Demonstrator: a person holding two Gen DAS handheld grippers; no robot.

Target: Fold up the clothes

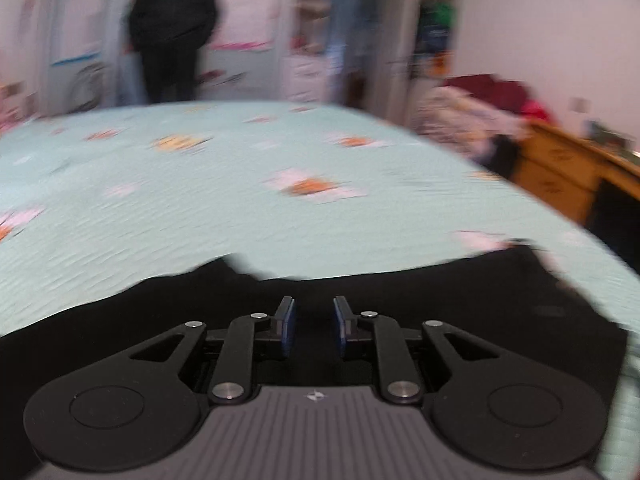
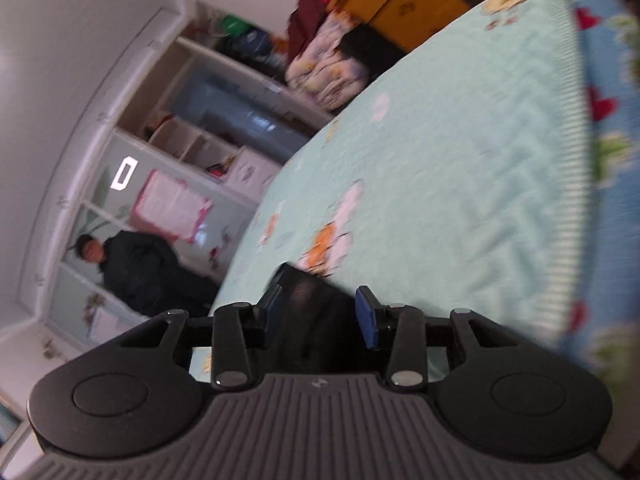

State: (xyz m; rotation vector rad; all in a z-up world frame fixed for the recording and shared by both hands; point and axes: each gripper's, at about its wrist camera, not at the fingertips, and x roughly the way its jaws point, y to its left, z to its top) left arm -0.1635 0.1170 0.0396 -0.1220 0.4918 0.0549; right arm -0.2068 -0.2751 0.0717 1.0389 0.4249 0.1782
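Black cloth garment (image 1: 400, 304) lies on mint quilted bedspread (image 1: 280, 208); left gripper (image 1: 314, 326) & right gripper (image 2: 320, 312) both parted (nothing pinched), poised over fabric, prob. for edge work.

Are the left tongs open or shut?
Open. The left tongs show a clear gap between their two blue pads, with the black garment on the green bedspread visible through it. Nothing is pinched.

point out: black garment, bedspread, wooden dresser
black garment (image 1: 460, 300), left wrist view, flat middle of the cloth
bedspread (image 1: 240, 208), left wrist view, bare mint area
wooden dresser (image 1: 560, 176), left wrist view, drawer front
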